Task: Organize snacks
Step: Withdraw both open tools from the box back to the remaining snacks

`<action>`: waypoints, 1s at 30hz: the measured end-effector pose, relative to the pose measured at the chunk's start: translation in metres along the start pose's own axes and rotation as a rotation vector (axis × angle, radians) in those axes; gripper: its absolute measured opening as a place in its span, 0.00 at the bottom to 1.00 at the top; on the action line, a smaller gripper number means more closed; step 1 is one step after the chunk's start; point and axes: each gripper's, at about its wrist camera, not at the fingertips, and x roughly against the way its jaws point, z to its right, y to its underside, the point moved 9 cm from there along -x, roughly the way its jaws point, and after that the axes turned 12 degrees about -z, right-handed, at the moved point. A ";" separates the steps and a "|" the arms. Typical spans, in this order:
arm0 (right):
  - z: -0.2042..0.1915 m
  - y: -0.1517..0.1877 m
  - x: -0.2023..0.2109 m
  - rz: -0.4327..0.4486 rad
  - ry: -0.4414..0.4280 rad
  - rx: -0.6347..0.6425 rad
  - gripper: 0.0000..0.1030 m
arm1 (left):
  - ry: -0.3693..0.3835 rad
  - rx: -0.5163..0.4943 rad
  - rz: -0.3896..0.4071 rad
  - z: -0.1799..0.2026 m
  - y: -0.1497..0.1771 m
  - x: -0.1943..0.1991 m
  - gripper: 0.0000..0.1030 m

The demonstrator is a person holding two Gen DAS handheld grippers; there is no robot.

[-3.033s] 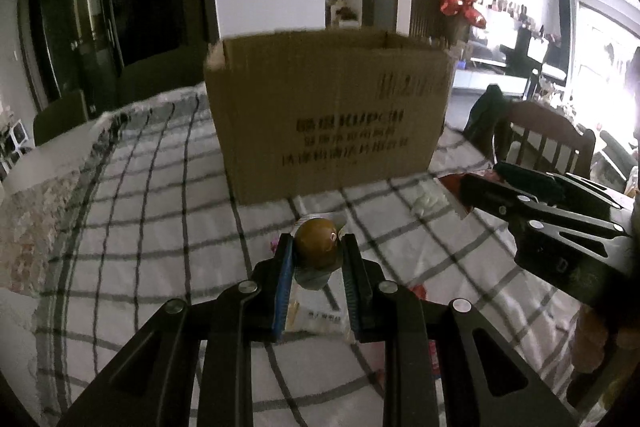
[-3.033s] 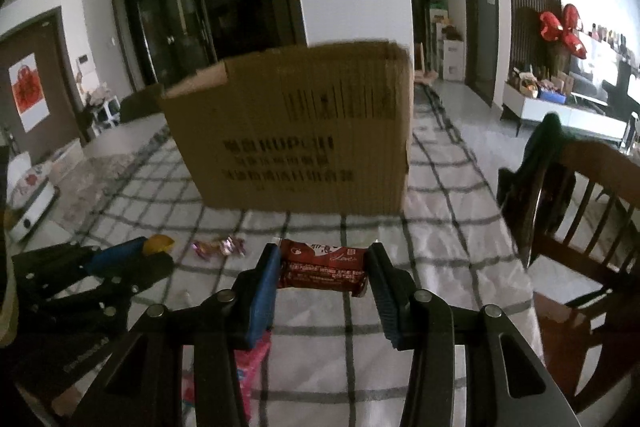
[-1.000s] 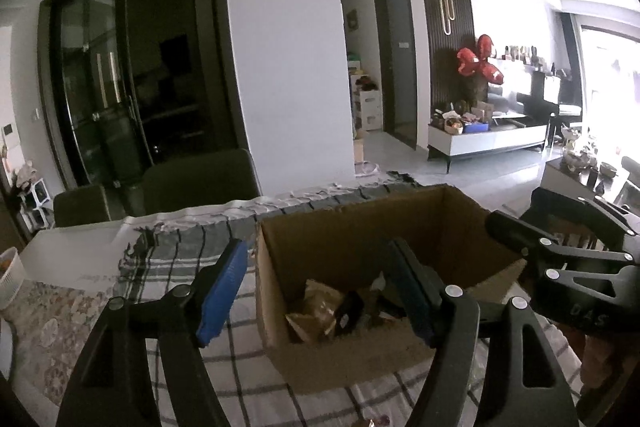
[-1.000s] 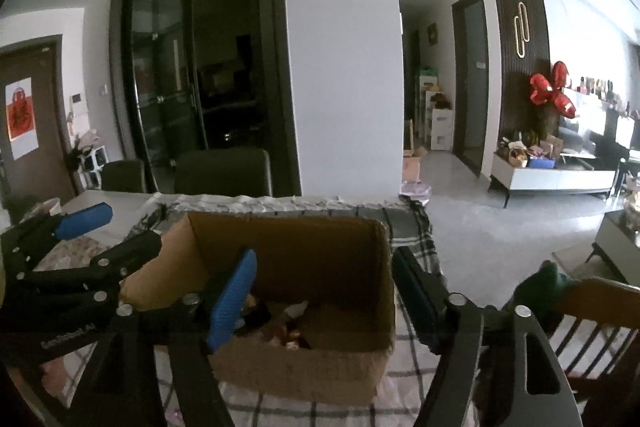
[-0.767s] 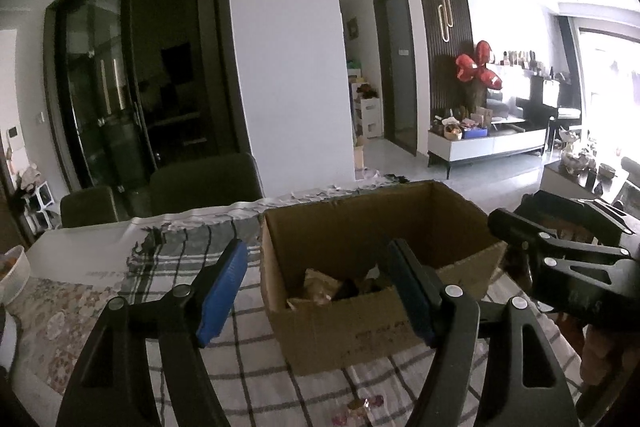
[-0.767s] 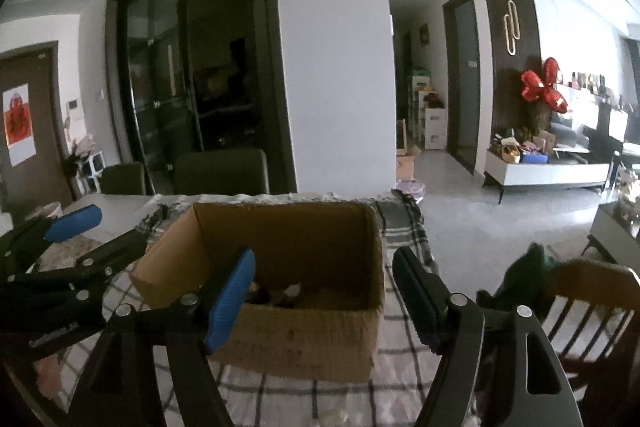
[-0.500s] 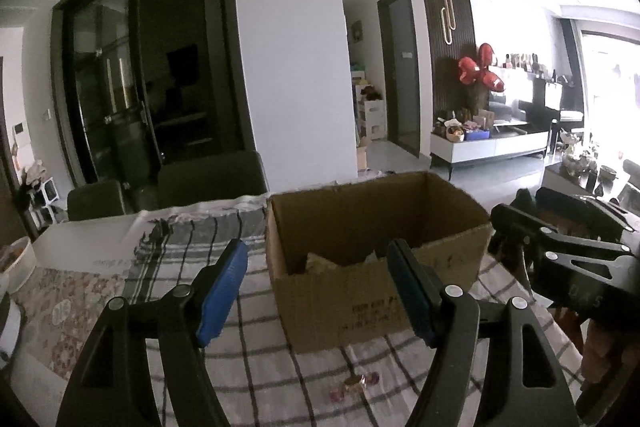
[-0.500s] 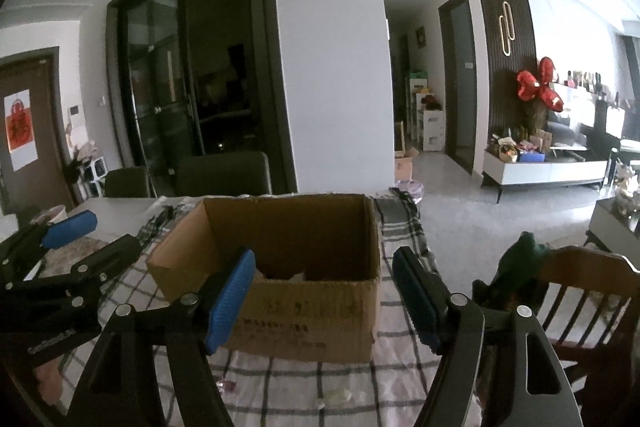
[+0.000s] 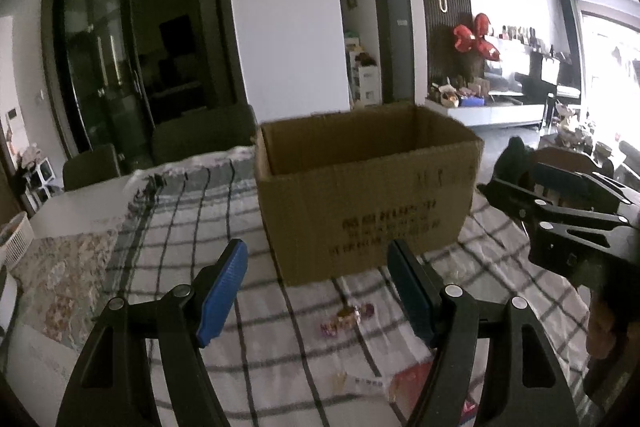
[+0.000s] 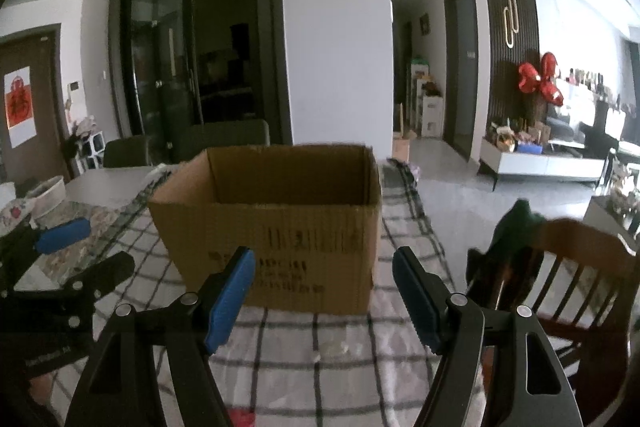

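An open cardboard box (image 9: 368, 195) stands on the checked tablecloth (image 9: 180, 227); it also shows in the right wrist view (image 10: 280, 227). My left gripper (image 9: 316, 291) is open and empty, held in front of the box. A small wrapped candy (image 9: 348, 317) lies on the cloth between its fingers, and a red snack packet (image 9: 412, 383) lies nearer. My right gripper (image 10: 324, 295) is open and empty, also in front of the box. A clear wrapped candy (image 10: 336, 347) lies below it. The box's inside is hidden.
A wooden chair (image 10: 568, 275) with a dark garment stands at the table's right. Dark chairs (image 10: 224, 139) stand behind the table. A white basket (image 9: 16, 239) sits at the far left. Each gripper shows at the other view's edge.
Both grippers have drawn back and down from above the box to in front of it. The snacks they held three seconds ago are gone from the jaws. The box's contents are now out of sight.
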 end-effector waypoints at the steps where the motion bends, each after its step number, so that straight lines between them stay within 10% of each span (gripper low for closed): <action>1: 0.000 0.004 -0.002 -0.011 -0.001 -0.001 0.70 | -0.001 -0.002 -0.007 0.001 0.003 -0.001 0.69; 19: 0.006 0.060 -0.053 -0.191 -0.044 -0.048 0.69 | 0.065 -0.013 -0.125 0.015 0.039 -0.052 0.61; 30: 0.009 0.074 -0.090 -0.275 -0.065 -0.056 0.52 | 0.130 0.007 -0.234 0.019 0.054 -0.092 0.50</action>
